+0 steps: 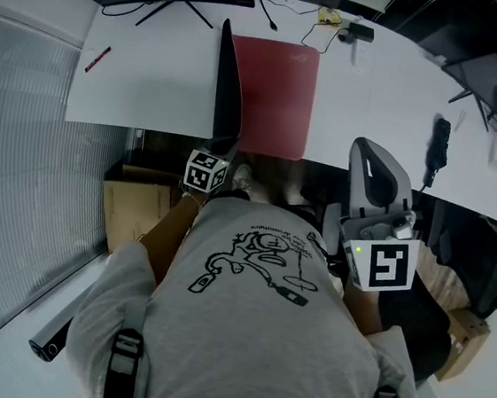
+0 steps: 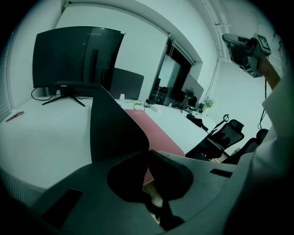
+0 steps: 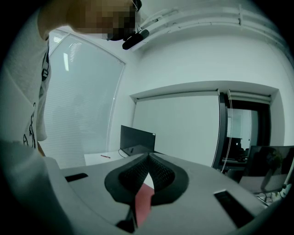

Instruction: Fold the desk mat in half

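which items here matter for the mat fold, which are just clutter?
Job: desk mat, one half lifted; left gripper, shut on its edge; right gripper, shut, empty.
Lying about: monitor, red pen, cables, cardboard box.

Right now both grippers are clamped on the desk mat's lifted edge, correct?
No: only the left gripper is clamped on the lifted edge of the desk mat. The right gripper view shows the right gripper shut on nothing, away from it.

White desk (image 1: 154, 85), curved monitor (image 2: 76, 57) (screen dark), black office chair (image 2: 225, 133), blinds (image 3: 78, 105).
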Available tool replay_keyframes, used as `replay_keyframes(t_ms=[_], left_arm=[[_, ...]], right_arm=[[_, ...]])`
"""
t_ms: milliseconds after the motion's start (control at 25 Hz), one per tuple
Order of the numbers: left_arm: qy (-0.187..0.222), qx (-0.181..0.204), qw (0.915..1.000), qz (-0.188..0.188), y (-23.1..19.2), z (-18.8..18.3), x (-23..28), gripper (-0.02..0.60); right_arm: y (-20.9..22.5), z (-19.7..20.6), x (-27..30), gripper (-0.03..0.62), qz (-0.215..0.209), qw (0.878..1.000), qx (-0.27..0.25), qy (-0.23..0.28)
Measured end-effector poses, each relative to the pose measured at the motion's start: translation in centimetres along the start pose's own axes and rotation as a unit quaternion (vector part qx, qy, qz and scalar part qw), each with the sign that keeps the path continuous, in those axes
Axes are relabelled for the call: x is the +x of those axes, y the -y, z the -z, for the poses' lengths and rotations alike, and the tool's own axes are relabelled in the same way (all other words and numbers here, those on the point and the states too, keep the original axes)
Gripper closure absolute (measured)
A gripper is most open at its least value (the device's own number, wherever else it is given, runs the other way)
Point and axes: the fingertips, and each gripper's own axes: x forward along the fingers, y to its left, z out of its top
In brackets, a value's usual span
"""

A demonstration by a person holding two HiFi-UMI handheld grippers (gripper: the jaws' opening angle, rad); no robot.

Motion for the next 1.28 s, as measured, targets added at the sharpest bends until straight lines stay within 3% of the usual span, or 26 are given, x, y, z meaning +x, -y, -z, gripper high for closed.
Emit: replay_keyframes(t_ms=[360,600,840,1280], left_arm=[[-0.003,0.002,1.0000,0.002,1.2,-0.2,0.9,0.551],[-0.005,0.004,1.0000,0.004,2.0,-0.4,1.4,0.551],[-0.008,0.004,0.9999,0.008,2.7,-0.6,2.2,0.551],[-0.024,0.010,0.9994,0.022,4.7,-0.2,3.6,0.551]], right_arm=[[1.1,1.2,-1.0,0.588,-0.009,1.000,-0.021,-0.021],[2.0,0.2,-1.0,0.588,0.007,1.000,0.002,0.001],[2.6,1.6,-1.6,0.588,-0.010,0.999,-0.024,-0.025],[3.9,1.7,-1.9,0.588,-0.006,1.000,-0.018,-0.023]])
